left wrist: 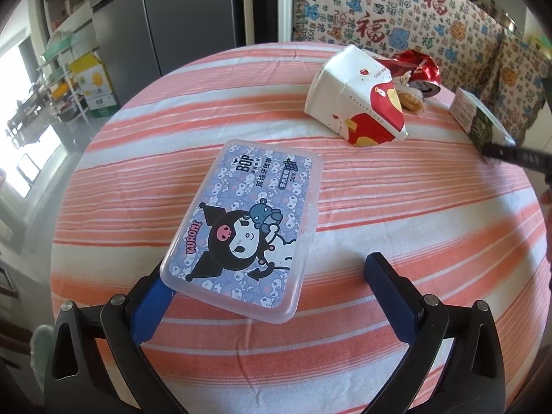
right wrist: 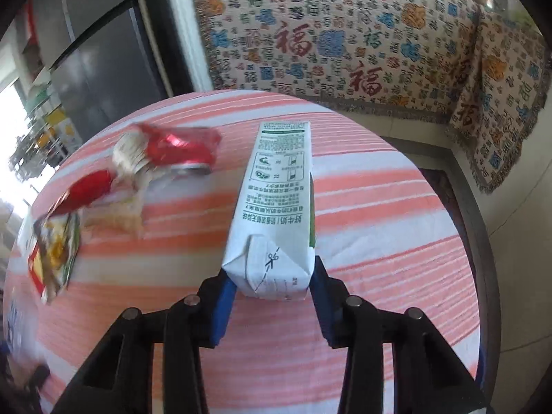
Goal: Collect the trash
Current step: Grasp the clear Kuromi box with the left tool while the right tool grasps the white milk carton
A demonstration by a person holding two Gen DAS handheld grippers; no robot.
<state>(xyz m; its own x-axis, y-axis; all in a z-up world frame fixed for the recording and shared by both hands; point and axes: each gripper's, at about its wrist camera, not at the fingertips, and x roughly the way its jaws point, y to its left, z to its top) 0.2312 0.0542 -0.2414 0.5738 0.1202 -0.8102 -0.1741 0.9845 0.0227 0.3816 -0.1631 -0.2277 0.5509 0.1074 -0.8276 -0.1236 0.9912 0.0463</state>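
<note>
We work over a round table (left wrist: 345,207) under a pink-and-white striped cloth, and most of the trash is not yet collected; no bin or bag shows in either view. Toward the far edge lies a crushed paper cup (left wrist: 355,103) on its side, its inside hidden from us, with a crumpled red can (left wrist: 422,69) and a snack wrapper (left wrist: 410,100) touching behind it. Near the front edge rests a closed plastic floss box (left wrist: 245,227), contents unseen. Our left gripper (left wrist: 269,296) stands wide open with the box's near corner between its fingers, one pad beside it. Our right gripper (right wrist: 272,296) clamps the milk carton (right wrist: 276,207) by its near end at the right edge.
</note>
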